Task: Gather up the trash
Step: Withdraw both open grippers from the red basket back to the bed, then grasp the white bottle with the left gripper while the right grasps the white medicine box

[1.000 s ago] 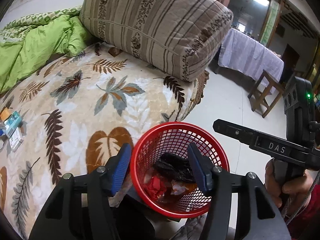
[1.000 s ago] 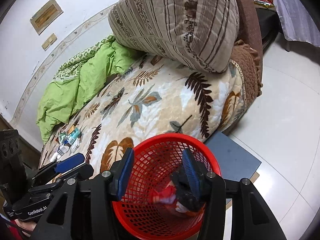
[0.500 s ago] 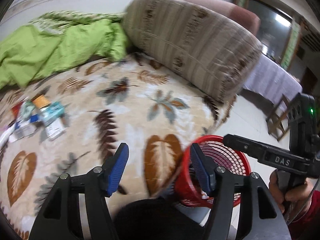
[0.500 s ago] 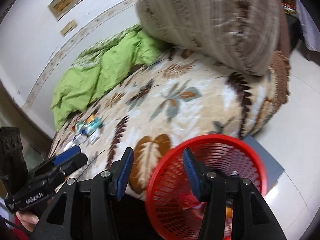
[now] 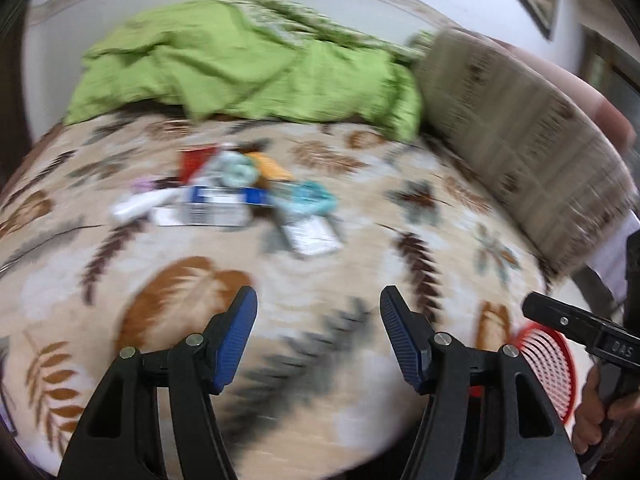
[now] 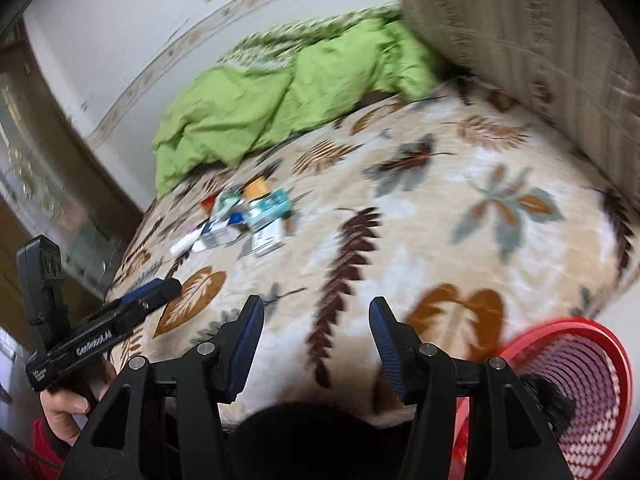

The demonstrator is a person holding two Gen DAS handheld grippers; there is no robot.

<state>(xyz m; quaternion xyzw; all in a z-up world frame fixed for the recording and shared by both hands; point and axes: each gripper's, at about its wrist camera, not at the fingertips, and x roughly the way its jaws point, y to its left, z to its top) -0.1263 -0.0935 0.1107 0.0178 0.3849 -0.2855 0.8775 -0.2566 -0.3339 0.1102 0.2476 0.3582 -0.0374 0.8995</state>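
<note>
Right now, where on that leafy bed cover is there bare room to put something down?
Free: the leaf-print blanket between the litter pile and the striped cushion, and the near strip before the red mesh basket. Crowded: the pile of boxes and wrappers below the green quilt.

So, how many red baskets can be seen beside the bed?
1. The red basket stands on the floor at the bed's near right corner, also visible at the right edge of the left view.
</note>
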